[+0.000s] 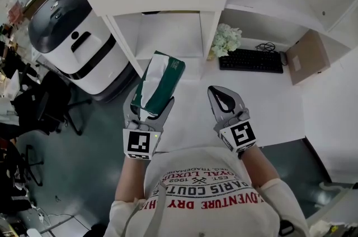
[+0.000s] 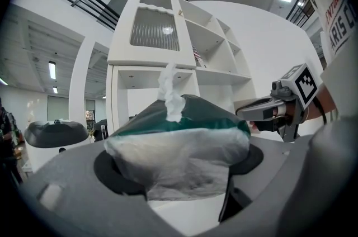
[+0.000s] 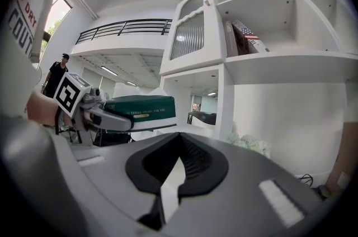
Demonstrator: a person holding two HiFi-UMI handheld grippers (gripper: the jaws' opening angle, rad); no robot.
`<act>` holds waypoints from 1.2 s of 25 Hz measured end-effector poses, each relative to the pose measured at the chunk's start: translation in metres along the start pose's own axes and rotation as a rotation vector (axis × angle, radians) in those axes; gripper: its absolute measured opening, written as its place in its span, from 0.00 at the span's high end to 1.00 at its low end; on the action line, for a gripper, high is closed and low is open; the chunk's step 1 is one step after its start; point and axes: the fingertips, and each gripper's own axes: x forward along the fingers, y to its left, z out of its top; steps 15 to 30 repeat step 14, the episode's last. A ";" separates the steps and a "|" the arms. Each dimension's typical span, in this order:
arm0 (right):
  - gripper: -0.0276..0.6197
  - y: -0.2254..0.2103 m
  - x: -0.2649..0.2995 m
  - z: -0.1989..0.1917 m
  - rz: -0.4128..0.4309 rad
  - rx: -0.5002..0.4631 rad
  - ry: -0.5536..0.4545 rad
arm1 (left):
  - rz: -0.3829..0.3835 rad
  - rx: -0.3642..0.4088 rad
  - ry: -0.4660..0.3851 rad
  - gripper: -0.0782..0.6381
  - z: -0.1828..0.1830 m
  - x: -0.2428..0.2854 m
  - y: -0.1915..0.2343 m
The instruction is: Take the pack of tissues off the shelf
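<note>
L hand-held gripper (image 1: 150,108) grips the tissue pack (image 1: 162,80) by its near end, jaws wide round it, one tissue sticking out the top. Pack's off the shelf (image 1: 168,34), up in the air just in front of it, over the table (image 1: 274,96) edge. R hand-held gripper (image 1: 214,90) sits beside, jaws together, empty, not touching pack.

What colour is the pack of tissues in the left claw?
The pack of tissues is dark green with white; head view shows it best.
</note>
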 end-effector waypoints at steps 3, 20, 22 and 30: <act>0.96 0.005 0.002 0.001 0.006 0.000 -0.002 | 0.008 -0.005 -0.014 0.31 0.005 -0.002 0.005; 0.96 0.017 0.012 0.008 0.011 -0.015 -0.021 | 0.026 -0.024 -0.019 0.30 0.004 -0.011 0.015; 0.96 0.017 0.012 0.008 0.011 -0.015 -0.021 | 0.026 -0.024 -0.019 0.30 0.004 -0.011 0.015; 0.96 0.017 0.012 0.008 0.011 -0.015 -0.021 | 0.026 -0.024 -0.019 0.30 0.004 -0.011 0.015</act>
